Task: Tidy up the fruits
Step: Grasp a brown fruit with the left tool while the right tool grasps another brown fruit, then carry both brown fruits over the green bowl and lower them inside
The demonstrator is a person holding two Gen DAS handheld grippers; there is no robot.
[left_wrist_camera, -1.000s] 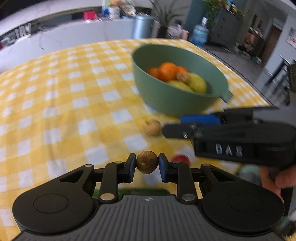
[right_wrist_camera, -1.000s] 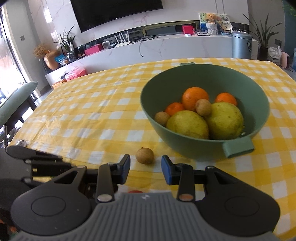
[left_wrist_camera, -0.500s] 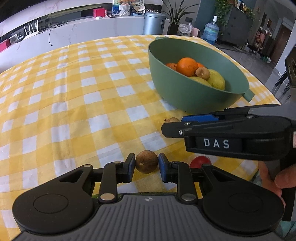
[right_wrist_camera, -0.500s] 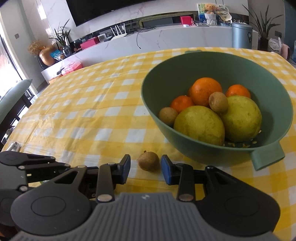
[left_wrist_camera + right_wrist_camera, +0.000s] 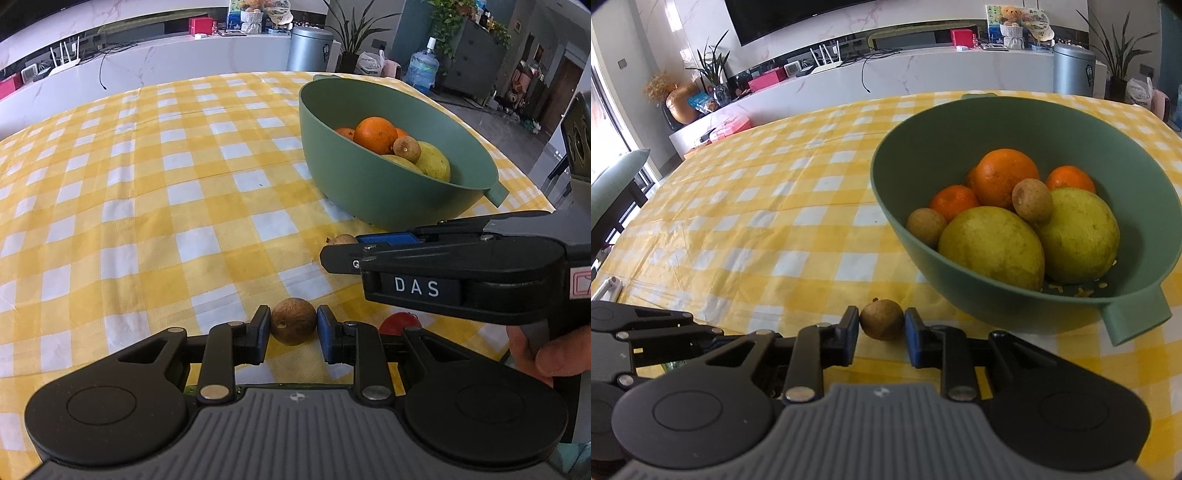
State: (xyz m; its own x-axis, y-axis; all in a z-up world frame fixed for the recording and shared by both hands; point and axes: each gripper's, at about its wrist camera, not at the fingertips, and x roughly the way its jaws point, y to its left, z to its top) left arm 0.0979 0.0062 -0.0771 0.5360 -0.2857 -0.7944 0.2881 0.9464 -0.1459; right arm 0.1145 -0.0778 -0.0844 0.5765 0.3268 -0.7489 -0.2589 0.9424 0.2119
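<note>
my left gripper (image 5: 293, 334) is clamped on a small brown longan (image 5: 293, 320), both pads pressed to its sides, so that fruit is already in hand. my right gripper (image 5: 881, 332) has just been closing its jaws around a second longan (image 5: 881, 319) lying on the yellow checked tablecloth (image 5: 757, 229); the pads now sit against its two sides, and i read that as a grip just made, though the fruit looks to be resting on the cloth and not yet lifted.

just beyond that longan stands the green bowl (image 5: 960, 295), with oranges (image 5: 1006, 177), two big yellow-green citrus (image 5: 991, 247) and two more longans (image 5: 1032, 199) inside. in the left view a small red fruit (image 5: 400, 323) lies on the cloth near my left fingers, partly hidden under the right tool.

so the step in hand is picking up loose fruit. next i'd lift both hands clear of the bowl's near rim, carry forward over it, and let go low, in the gaps, so the longans don't bounce off the citrus. the red one is left for after.
</note>
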